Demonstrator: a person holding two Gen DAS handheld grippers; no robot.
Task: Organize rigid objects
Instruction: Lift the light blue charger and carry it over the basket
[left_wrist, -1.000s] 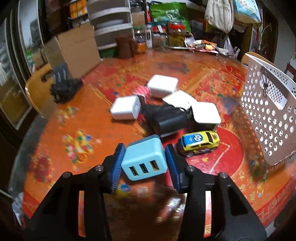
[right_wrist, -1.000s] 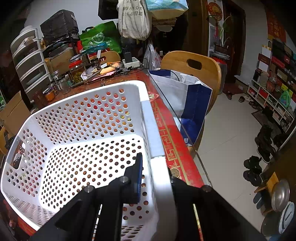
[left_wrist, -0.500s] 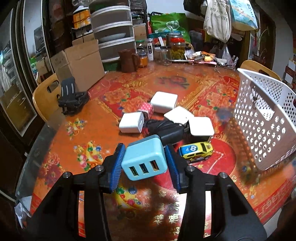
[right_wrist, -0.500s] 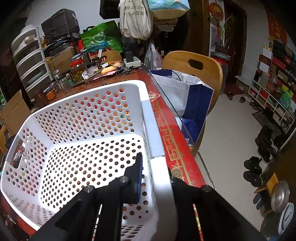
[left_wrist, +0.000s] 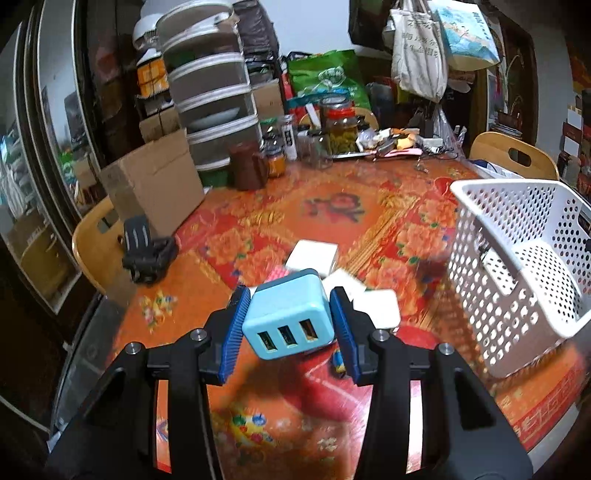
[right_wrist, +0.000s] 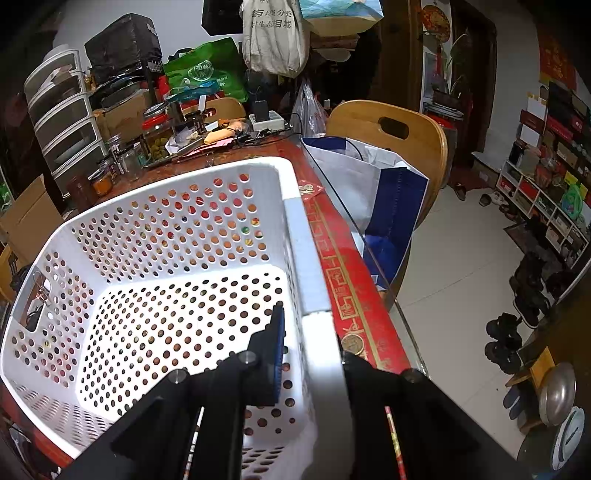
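Note:
My left gripper (left_wrist: 288, 328) is shut on a light blue USB charger block (left_wrist: 290, 317) and holds it well above the table. Below and behind it lie several white charger blocks (left_wrist: 312, 254) on the red patterned table (left_wrist: 332, 206). The white perforated basket (left_wrist: 524, 266) stands to the right, its inside empty. My right gripper (right_wrist: 314, 347) is shut on the basket's right wall (right_wrist: 317, 354), one finger inside, one outside. The basket also fills the right wrist view (right_wrist: 155, 280).
A cardboard box (left_wrist: 151, 188), stacked drawers (left_wrist: 210, 110) and jars (left_wrist: 338, 125) crowd the table's far side. A black object (left_wrist: 147, 251) lies at the left. Wooden chairs (right_wrist: 391, 136) and a blue-white bag (right_wrist: 373, 192) stand beside the table's right edge.
My left gripper has risen and tilted up with the blue charger; the toy car and black adapter have slipped out of sight behind it. The right gripper has stayed on the basket wall.

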